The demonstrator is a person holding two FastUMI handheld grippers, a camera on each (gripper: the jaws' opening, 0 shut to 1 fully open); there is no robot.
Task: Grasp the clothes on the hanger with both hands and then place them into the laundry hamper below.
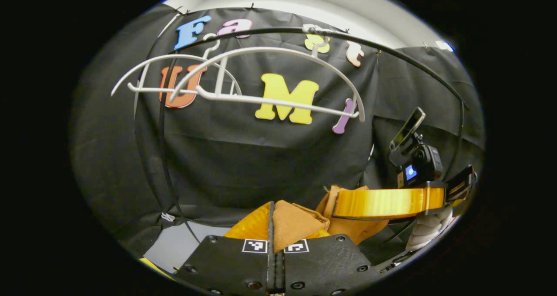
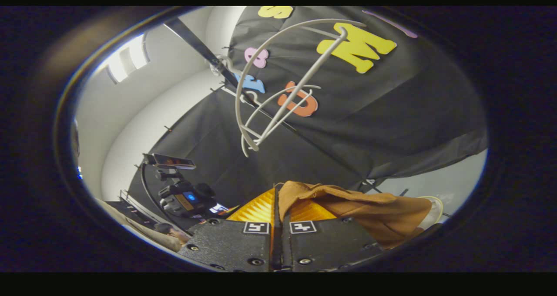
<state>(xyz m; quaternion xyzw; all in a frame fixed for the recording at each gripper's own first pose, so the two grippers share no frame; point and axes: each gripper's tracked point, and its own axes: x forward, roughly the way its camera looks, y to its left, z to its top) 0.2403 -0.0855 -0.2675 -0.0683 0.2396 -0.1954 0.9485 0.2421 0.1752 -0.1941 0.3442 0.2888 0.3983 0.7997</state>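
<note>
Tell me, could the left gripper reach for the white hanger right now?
Probably not: the left gripper is shut on the brown garment, so its fingers aren't free, though the white hanger hangs bare above.

The left gripper (image 1: pixel 276 226) has two flat, grainy black plates at the near edge, each studded with dark round screws and carrying a small square black-and-white marker, with ribbed panels running forward along the fingers. The right gripper (image 2: pixel 276 209) has the same plates, screws, paired markers and ribbing. At the right of the left gripper view, a white knit-gloved hand (image 1: pixel 428 228) grips a handle under a glossy curved band.
</note>
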